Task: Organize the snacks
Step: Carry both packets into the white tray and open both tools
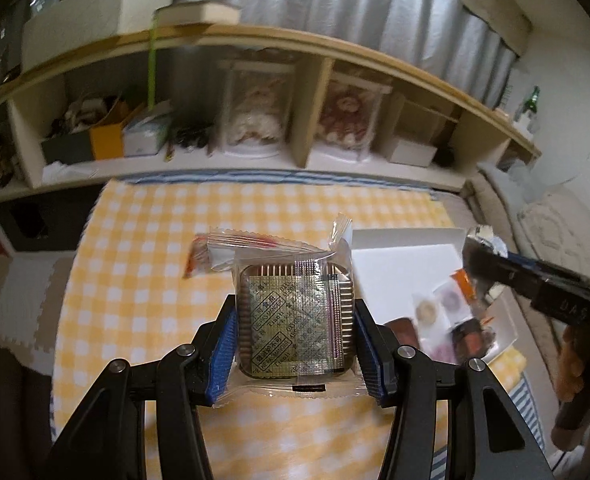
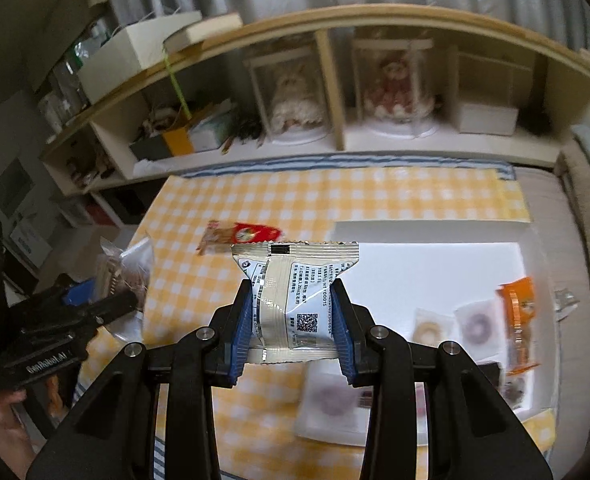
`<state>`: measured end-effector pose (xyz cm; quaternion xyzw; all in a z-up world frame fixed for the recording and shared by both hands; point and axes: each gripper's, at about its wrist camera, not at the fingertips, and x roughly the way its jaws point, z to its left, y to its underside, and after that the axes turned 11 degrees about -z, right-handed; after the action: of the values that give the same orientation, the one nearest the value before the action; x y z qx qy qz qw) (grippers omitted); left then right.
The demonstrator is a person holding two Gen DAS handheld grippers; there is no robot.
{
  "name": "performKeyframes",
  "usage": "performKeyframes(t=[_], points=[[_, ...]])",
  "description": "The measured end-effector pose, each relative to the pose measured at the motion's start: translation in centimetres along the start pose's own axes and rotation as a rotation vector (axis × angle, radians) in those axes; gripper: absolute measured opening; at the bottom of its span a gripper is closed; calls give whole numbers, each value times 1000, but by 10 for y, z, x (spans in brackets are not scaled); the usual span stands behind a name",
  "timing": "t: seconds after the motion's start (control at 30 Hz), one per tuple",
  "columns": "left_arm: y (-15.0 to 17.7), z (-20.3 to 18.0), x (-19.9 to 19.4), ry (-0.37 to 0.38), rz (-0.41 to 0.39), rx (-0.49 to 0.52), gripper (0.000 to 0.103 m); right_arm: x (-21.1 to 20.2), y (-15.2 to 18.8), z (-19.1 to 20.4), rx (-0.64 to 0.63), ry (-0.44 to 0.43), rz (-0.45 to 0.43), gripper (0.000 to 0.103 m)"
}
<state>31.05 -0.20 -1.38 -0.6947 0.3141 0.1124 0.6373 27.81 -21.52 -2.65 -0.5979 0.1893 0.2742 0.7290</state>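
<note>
My left gripper (image 1: 295,320) is shut on a clear-wrapped snack in a gold ribbed tray (image 1: 295,320), held above the yellow checked cloth (image 1: 143,280). The right gripper (image 2: 295,312) is shut on a white and silver snack packet (image 2: 295,300), also lifted off the cloth. A white box (image 2: 435,264) lies to the right and holds several wrapped snacks, among them an orange packet (image 2: 519,320) and round donut-like ones (image 2: 477,326). A red snack packet (image 2: 239,234) lies on the cloth further back. The right gripper also shows at the right edge (image 1: 479,256) of the left wrist view.
A low wooden shelf (image 2: 335,80) runs along the back with boxed dolls (image 2: 295,96), boxes and clutter. A grey curtain hangs behind it. A cushioned edge (image 2: 583,240) borders the right side. A person's hand (image 2: 7,432) holds the left gripper's handle.
</note>
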Motion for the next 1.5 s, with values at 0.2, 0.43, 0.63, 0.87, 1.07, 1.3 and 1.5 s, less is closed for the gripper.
performKeyframes(t=[0.2,0.43,0.63,0.87,1.07,1.3,1.5], points=[[-11,-43,23,53,6,29,52,-16,-2,-38,18,38,-35,37],[-13,-86,79,111,72,35,52,-18,5,-98,98,89,-30,37],[-5,-106,145,125,172,20,52,-11,11,-143,159,133,-22,37],[3,-110,219,102,273,-39,52,4,14,-178,207,154,-5,37],[11,-109,253,88,293,-56,52,28,3,-208,226,197,13,37],[25,-109,279,89,324,-63,52,70,-10,-238,163,244,85,37],[21,-109,286,68,279,-56,53,107,-5,-266,131,279,185,38]])
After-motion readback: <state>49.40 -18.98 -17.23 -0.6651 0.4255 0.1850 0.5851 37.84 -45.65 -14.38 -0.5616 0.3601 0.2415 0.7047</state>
